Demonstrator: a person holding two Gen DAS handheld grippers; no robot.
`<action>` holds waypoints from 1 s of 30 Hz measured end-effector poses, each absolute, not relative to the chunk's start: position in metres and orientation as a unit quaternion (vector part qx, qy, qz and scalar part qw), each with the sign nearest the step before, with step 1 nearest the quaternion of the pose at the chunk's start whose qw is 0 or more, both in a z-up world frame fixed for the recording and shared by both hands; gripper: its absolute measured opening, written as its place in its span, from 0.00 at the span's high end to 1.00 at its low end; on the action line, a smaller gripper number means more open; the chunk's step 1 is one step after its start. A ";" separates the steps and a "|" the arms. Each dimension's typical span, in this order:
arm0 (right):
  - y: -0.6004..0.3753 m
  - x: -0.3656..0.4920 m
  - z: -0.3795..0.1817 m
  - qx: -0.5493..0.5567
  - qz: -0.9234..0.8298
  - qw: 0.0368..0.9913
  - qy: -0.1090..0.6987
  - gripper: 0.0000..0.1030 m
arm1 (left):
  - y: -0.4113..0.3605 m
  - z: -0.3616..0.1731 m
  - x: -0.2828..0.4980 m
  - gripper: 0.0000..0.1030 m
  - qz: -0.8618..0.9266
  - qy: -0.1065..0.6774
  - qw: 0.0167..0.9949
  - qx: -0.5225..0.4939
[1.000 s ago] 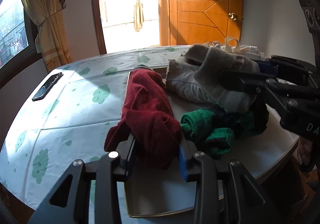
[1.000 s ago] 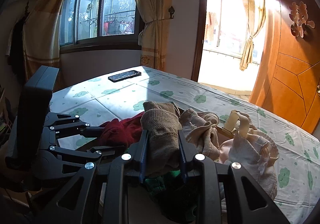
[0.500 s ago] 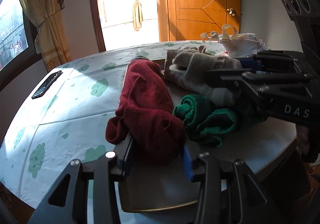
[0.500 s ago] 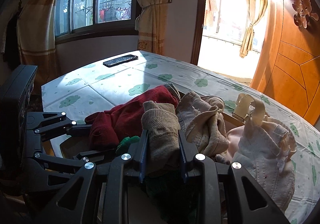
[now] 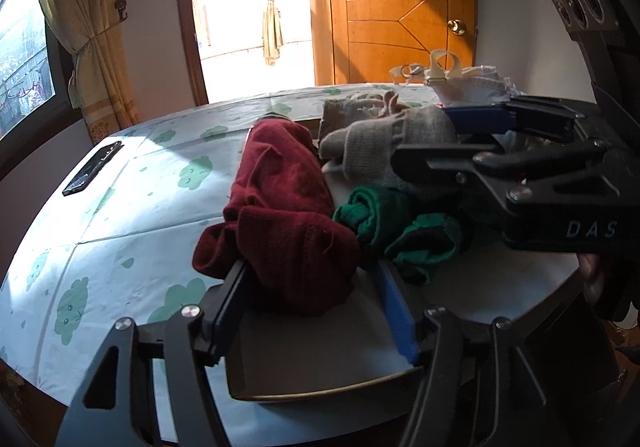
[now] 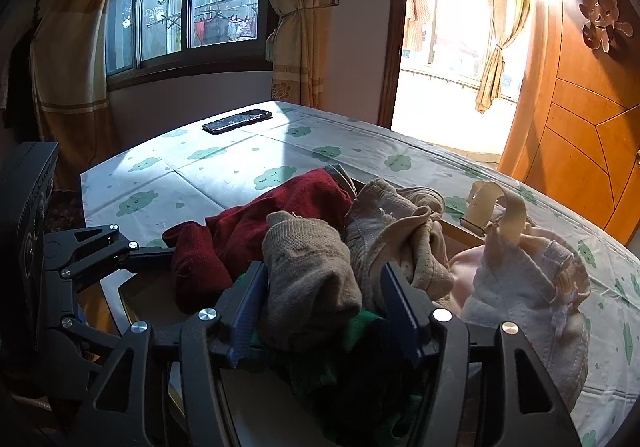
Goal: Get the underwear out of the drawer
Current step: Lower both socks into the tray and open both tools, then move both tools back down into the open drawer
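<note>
A shallow open drawer (image 5: 320, 395) lies on the table and holds clothes. My left gripper (image 5: 310, 279) has opened; the dark red garment (image 5: 280, 215) rests between its spread fingers, partly over the drawer's left rim. My right gripper (image 6: 322, 287) has opened too; the beige-grey knit garment (image 6: 308, 279) sits loose between its fingers, also showing in the left wrist view (image 5: 380, 151). A green garment (image 5: 400, 223) lies in the drawer below it. The right gripper shows in the left wrist view (image 5: 460, 131).
The table wears a white cloth with green cloud prints (image 5: 120, 207). A black phone (image 6: 238, 120) lies at its far left. Beige underwear (image 6: 400, 231) and a pink-white bra (image 6: 528, 279) lie at the drawer's right. A wooden door (image 5: 400, 7) stands behind.
Both grippers came down toward the drawer and opened. The red and the beige-grey garments, held a second ago, now lie loose between spread fingers.
</note>
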State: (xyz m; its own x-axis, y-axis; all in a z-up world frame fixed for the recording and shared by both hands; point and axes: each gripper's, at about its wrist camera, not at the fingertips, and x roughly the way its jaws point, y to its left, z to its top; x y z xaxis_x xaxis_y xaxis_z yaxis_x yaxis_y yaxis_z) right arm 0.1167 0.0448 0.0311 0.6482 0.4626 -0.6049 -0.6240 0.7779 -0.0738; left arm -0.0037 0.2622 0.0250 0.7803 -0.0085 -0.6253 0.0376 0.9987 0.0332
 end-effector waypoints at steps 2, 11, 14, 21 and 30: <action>0.044 0.115 0.031 -0.141 0.301 0.898 0.288 0.39 | 0.263 0.026 -0.006 0.36 -0.012 0.329 0.944 0.016; 0.037 0.110 0.031 -0.126 0.300 0.904 0.277 0.38 | 0.260 0.037 -0.021 0.27 -0.011 0.300 0.954 0.017; 0.034 0.106 0.031 -0.122 0.299 0.906 0.274 0.38 | 0.258 0.037 -0.025 0.27 -0.014 0.299 0.954 0.012; 0.021 0.083 0.034 -0.117 0.307 0.908 0.261 0.37 | 0.255 0.032 -0.045 0.26 -0.025 0.294 0.956 -0.005; -0.009 0.041 0.038 -0.113 0.310 0.914 0.237 0.32 | 0.245 0.027 -0.077 0.24 -0.030 0.269 0.963 -0.001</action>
State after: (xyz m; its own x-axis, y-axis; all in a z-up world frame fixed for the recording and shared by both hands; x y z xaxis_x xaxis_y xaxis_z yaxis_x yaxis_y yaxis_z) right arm 0.0405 -0.0092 0.0384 0.6950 0.5131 -0.5036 -0.6203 0.7821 -0.0592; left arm -0.0768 0.2448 0.0269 0.8530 -0.0572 -0.5187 0.0565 0.9983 -0.0171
